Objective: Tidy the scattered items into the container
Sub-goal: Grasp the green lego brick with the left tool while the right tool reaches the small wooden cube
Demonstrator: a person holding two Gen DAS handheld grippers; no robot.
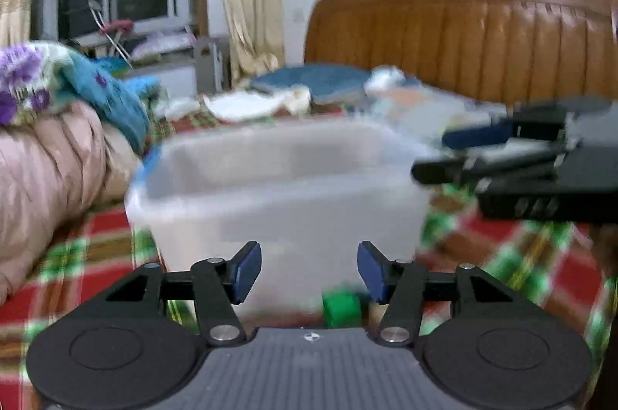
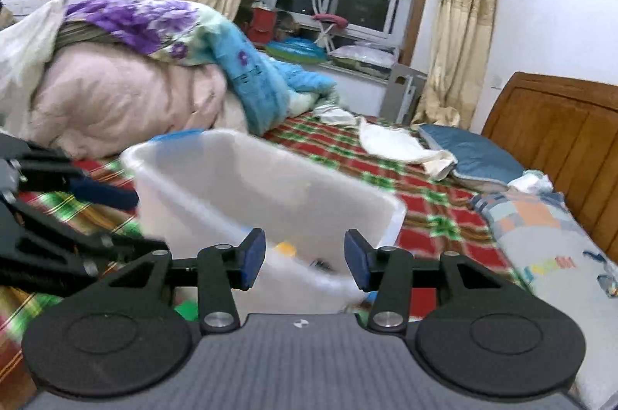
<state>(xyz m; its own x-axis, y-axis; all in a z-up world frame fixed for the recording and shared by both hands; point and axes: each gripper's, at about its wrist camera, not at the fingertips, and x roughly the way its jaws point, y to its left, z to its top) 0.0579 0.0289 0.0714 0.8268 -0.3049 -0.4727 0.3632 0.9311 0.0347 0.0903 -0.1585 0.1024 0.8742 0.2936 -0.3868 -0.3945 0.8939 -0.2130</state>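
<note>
Left claw [image 1: 309, 269]: released, nothing between its blue pads, facing the bin's near wall.
Right claw [image 2: 305, 261]: released, empty, at the bin's corner.
Translucent plastic bin [image 1: 278, 186]: on the plaid bedspread [image 1: 502, 244].
Green item [image 1: 342, 307]: on the bedspread, against the bin's base.

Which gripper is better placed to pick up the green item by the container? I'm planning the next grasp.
Left. The green item lies just ahead of the open left gripper, before the container. The right gripper faces the container wall.
</note>
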